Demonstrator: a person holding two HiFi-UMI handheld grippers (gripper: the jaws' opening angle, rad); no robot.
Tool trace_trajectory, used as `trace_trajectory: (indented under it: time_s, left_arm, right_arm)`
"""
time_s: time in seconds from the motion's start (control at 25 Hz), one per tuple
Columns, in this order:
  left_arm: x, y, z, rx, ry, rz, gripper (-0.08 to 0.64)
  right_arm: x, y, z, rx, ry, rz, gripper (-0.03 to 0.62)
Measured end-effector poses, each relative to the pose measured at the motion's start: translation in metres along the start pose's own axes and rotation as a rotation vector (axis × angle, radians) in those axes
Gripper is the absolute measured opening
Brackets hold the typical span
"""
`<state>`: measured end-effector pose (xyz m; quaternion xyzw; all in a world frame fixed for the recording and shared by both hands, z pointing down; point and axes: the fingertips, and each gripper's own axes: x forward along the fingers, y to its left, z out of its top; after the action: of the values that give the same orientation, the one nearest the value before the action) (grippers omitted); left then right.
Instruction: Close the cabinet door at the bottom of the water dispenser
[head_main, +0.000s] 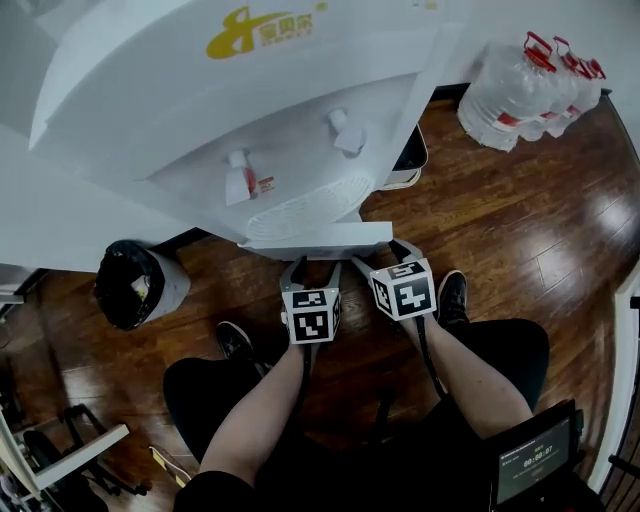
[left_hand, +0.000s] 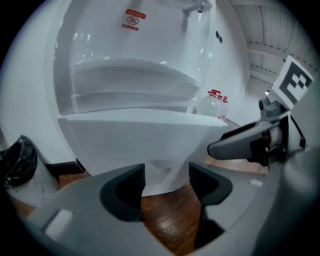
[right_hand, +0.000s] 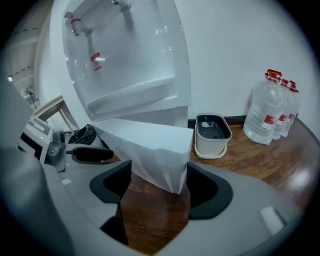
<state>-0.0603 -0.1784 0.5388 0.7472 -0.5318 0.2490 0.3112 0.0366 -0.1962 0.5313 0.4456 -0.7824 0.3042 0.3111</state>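
Note:
The white water dispenser (head_main: 250, 110) stands right in front of me. Its bottom cabinet door (head_main: 320, 240) swings out toward me, and from above I see its top edge. My left gripper (head_main: 305, 268) sits just before that edge, open. The door's white panel (left_hand: 145, 145) fills the left gripper view behind the gripper (left_hand: 167, 187), and nothing is held. My right gripper (head_main: 385, 255) is beside it, open. In the right gripper view the door's free corner (right_hand: 155, 150) hangs in line with the wide jaws of the gripper (right_hand: 160, 187); I see no pad pressing on it.
A bin lined with a black bag (head_main: 135, 285) stands left of the dispenser. A white tub (right_hand: 212, 134) sits against the wall on its right, with large water bottles (head_main: 530, 90) beyond. The person's shoes (head_main: 452, 295) rest on the wooden floor. A small screen (head_main: 535, 460) is at bottom right.

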Motion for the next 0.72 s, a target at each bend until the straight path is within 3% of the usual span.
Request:
trace_trajectory:
  time_s: [0.12,0.32,0.4,0.72]
  left_arm:
    - [0.005,0.011,0.006,-0.083,-0.019,0.025,0.293]
    - [0.010,0.026,0.021,-0.175,-0.043,0.092,0.292]
    - [0.013,0.026,0.023,-0.193,-0.040,0.109,0.293]
    - [0.018,0.028,0.027,-0.235,-0.015,0.149,0.291]
  right_arm:
    - [0.008,-0.009,0.014,0.020,-0.033,-0.032,0.337]
    - [0.018,-0.021,0.025,-0.076,-0.044,-0.091,0.308]
    - [0.021,-0.026,0.027,-0.113,-0.047,-0.100,0.275]
    - [0.032,-0.028,0.032,-0.166,-0.009,-0.044,0.290]
